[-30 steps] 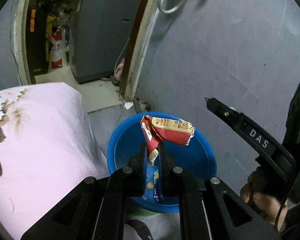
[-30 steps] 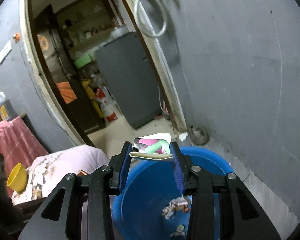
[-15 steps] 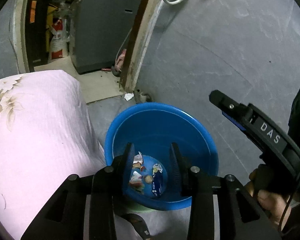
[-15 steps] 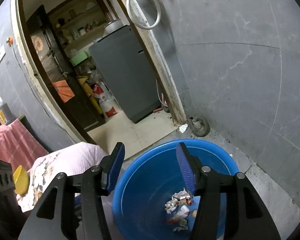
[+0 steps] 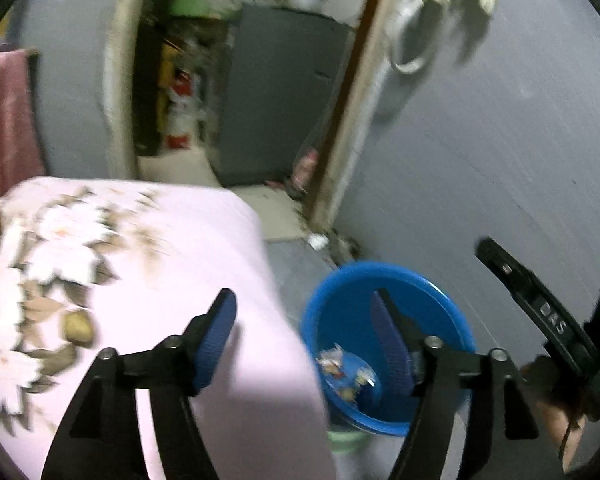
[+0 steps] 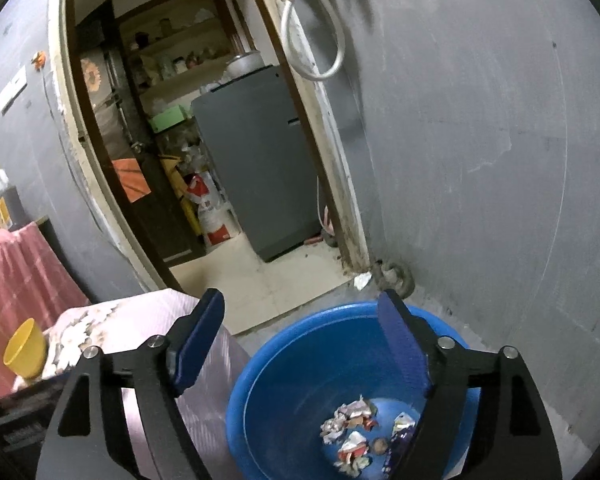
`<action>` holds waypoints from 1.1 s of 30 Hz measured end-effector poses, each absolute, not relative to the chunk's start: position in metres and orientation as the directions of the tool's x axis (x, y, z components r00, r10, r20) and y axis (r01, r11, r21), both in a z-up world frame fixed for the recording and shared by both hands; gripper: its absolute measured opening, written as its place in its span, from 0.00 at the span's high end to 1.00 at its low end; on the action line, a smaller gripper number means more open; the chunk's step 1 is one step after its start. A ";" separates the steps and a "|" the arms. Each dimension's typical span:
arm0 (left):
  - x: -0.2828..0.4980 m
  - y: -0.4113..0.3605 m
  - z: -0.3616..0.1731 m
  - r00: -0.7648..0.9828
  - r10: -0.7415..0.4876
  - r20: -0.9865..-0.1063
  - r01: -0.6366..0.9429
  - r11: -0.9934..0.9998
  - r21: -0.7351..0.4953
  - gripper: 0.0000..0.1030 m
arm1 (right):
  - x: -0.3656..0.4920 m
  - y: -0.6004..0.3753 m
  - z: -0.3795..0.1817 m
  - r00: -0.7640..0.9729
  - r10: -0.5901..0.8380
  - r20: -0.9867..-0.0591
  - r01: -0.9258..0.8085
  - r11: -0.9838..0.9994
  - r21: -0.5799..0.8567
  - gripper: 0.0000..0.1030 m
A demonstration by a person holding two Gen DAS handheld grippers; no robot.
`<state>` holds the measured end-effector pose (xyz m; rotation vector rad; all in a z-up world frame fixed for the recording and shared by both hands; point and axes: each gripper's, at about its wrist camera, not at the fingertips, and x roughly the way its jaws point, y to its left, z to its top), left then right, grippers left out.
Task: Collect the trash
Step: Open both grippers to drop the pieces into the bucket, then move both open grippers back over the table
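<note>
Several crumpled wrappers (image 6: 354, 432) in the blue tub (image 6: 300, 344) looked light and soft, best pinched at a fold, while both the left gripper (image 5: 304, 340) and right gripper (image 6: 302, 340) were opening, empty.

Light: dim indoor, brightest on pink bedcover (image 5: 204, 264) at 8 o'clock | Blur: left wrist view motion-smeared throughout; right wrist view sharp | Distortion: fisheye bending, black vignette corners | Shadows: soft, on grey wall (image 6: 480, 140) at 1 o'clock
</note>
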<state>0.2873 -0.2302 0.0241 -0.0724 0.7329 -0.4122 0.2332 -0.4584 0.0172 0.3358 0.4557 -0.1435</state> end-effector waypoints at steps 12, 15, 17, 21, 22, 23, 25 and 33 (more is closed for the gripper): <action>0.244 -0.131 0.072 0.935 -0.144 -0.323 0.099 0.984 -0.150 0.04 | 0.216 -0.394 0.046 0.980 -0.008 -0.200 0.050 0.978 0.205 0.00; 0.232 -0.110 0.077 0.954 -0.097 -0.284 0.058 0.988 -0.143 0.03 | 0.210 -0.376 0.051 0.991 0.041 -0.130 -0.015 0.980 0.196 0.00; 0.221 -0.098 0.078 0.967 -0.051 -0.248 0.018 0.991 -0.133 0.03 | 0.204 -0.364 0.054 0.995 0.064 -0.078 -0.048 0.982 0.183 0.00; 0.201 -0.074 0.075 0.983 0.031 -0.182 -0.051 0.993 -0.107 0.02 | 0.189 -0.335 0.061 0.992 0.119 0.041 -0.123 0.985 0.118 0.00; 0.196 -0.069 0.075 0.984 0.042 -0.171 -0.060 0.993 -0.104 0.02 | 0.186 -0.327 0.062 0.989 0.129 0.068 -0.135 0.986 0.096 0.00; 0.192 -0.064 0.074 0.986 0.053 -0.161 -0.070 0.992 -0.101 0.02 | 0.182 -0.321 0.063 0.987 0.137 0.086 -0.144 0.986 0.081 0.00; 0.184 -0.054 0.073 0.986 0.071 -0.149 -0.086 0.992 -0.095 0.02 | 0.178 -0.307 0.063 0.981 0.158 0.114 -0.165 0.985 0.050 0.00; 0.161 -0.020 0.058 0.982 0.135 -0.132 -0.143 0.988 -0.053 0.02 | 0.172 -0.271 0.059 0.960 0.247 0.135 -0.244 0.969 -0.041 0.00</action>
